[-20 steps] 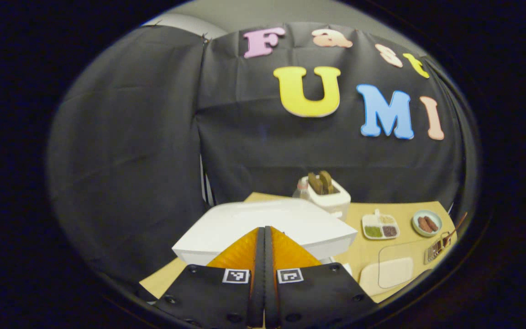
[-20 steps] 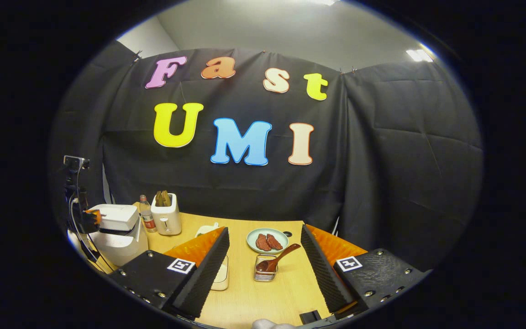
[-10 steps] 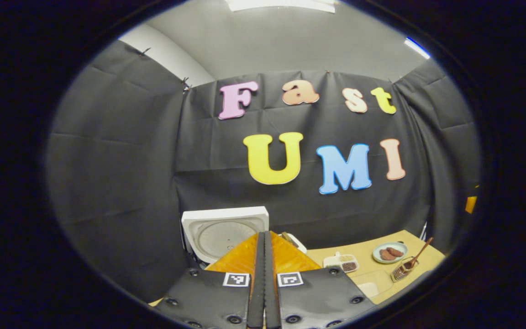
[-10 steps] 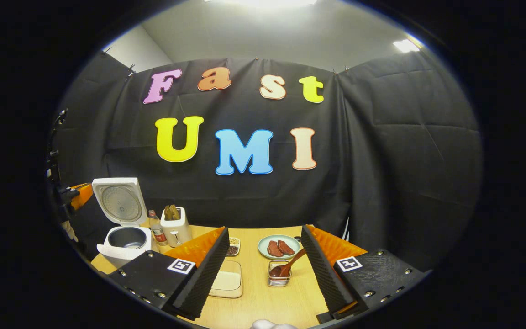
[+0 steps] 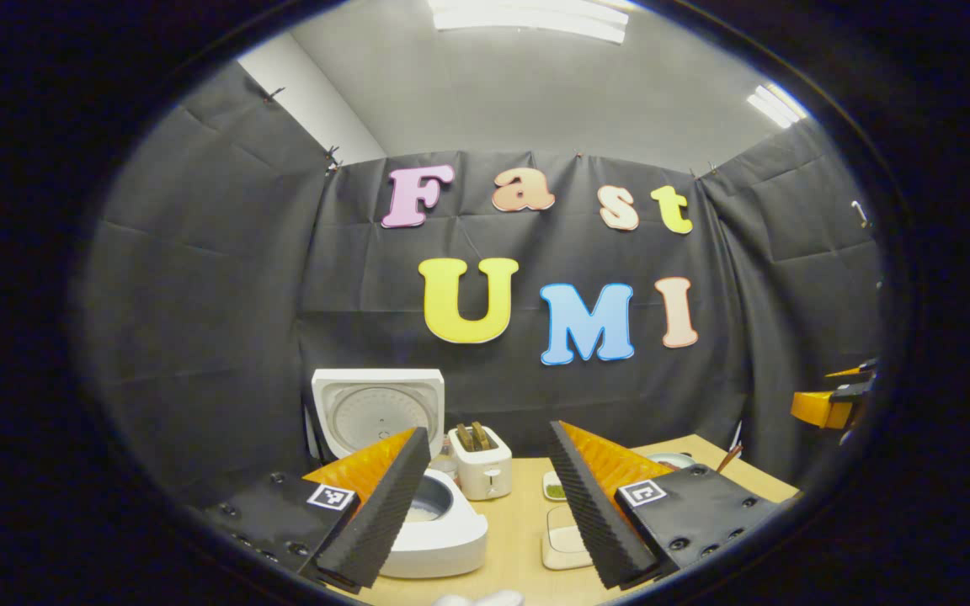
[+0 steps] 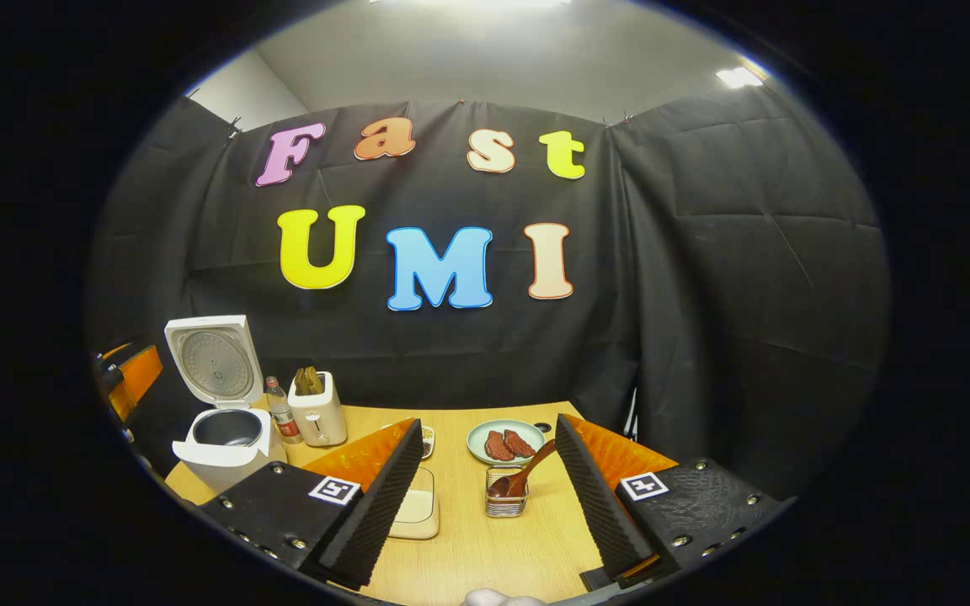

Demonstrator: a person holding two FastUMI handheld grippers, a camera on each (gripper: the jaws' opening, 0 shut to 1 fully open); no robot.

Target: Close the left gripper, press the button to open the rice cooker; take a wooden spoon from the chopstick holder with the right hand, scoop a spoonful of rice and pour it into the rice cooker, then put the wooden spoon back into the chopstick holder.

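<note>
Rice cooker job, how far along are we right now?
Done: the rice cooker stands with its lid up. In hand: nothing; the right gripper is open, facing the wooden spoon in the chopstick holder. Left: grab spoon, scoop rice, pour, return it.

In the right gripper view, the right claw [image 6: 485, 471] stands spread with bare tabletop [image 6: 485, 547] between its fingers. Straight ahead at 12 o'clock stands the chopstick holder [image 6: 505, 497], the wooden spoon [image 6: 525, 475] leaning toward 1 o'clock; the plate [image 6: 503, 441] lies just behind. A shallow tray [image 6: 418, 512] lies near at 11 o'clock. The rice cooker [image 6: 226, 438] at 10 o'clock has its lid [image 6: 214, 360] upright, pot mouth uncovered; bottle [image 6: 281, 411] and toaster [image 6: 320, 409] crowd its right side.
</note>
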